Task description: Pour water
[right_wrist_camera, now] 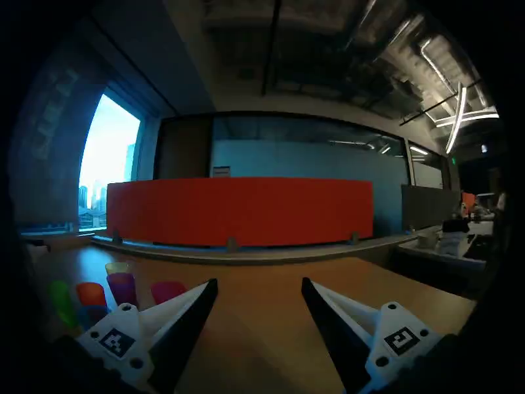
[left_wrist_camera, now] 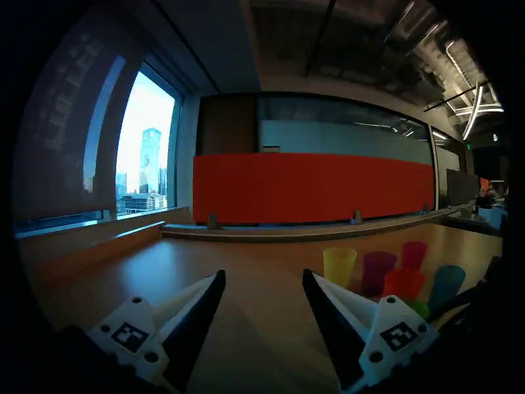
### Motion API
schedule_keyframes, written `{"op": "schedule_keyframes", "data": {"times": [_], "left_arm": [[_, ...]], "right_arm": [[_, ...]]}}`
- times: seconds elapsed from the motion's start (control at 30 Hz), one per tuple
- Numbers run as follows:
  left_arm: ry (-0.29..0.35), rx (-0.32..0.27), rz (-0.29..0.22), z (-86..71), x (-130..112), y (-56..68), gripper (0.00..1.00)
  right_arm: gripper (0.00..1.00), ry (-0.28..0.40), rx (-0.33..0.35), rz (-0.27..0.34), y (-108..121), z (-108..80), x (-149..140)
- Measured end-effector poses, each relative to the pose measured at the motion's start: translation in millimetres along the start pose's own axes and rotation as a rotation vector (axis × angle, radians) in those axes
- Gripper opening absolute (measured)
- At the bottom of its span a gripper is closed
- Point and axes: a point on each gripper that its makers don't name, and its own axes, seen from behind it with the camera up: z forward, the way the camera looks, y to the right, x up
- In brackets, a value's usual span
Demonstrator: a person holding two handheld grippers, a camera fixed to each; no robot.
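Observation:
Several coloured plastic cups stand together on the wooden desk. In the left gripper view they sit to the right of my fingers: a yellow cup (left_wrist_camera: 339, 265), a purple cup (left_wrist_camera: 377, 272), a pink cup (left_wrist_camera: 413, 255), an orange cup (left_wrist_camera: 403, 284) and a teal cup (left_wrist_camera: 447, 284). My left gripper (left_wrist_camera: 264, 278) is open and holds nothing. In the right gripper view the same cluster is at the lower left, with a purple cup (right_wrist_camera: 122, 287), an orange cup (right_wrist_camera: 90, 293) and a pink cup (right_wrist_camera: 167, 290). My right gripper (right_wrist_camera: 260, 286) is open, nothing between its fingers.
The wooden desk (left_wrist_camera: 262, 262) runs back to a red divider panel (left_wrist_camera: 308, 187). A window (left_wrist_camera: 146, 154) is at the left. Another desk with objects (right_wrist_camera: 453, 246) stands at the right.

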Motion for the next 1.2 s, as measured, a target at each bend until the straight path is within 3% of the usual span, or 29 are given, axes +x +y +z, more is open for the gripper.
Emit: {"op": "schedule_keyframes", "data": {"times": [0.3,1.2], "left_arm": [[0.000,0.000,0.000,-0.3,0.0,-0.1,0.86],[0.000,0.000,0.000,0.0,-0.3,-0.1,0.86]], "right_arm": [[0.99,0.013,0.008,-0.003,-1.4,6.0,6.7],[0.99,-0.038,0.024,-0.002,2.5,12.0,-26.7]]}}
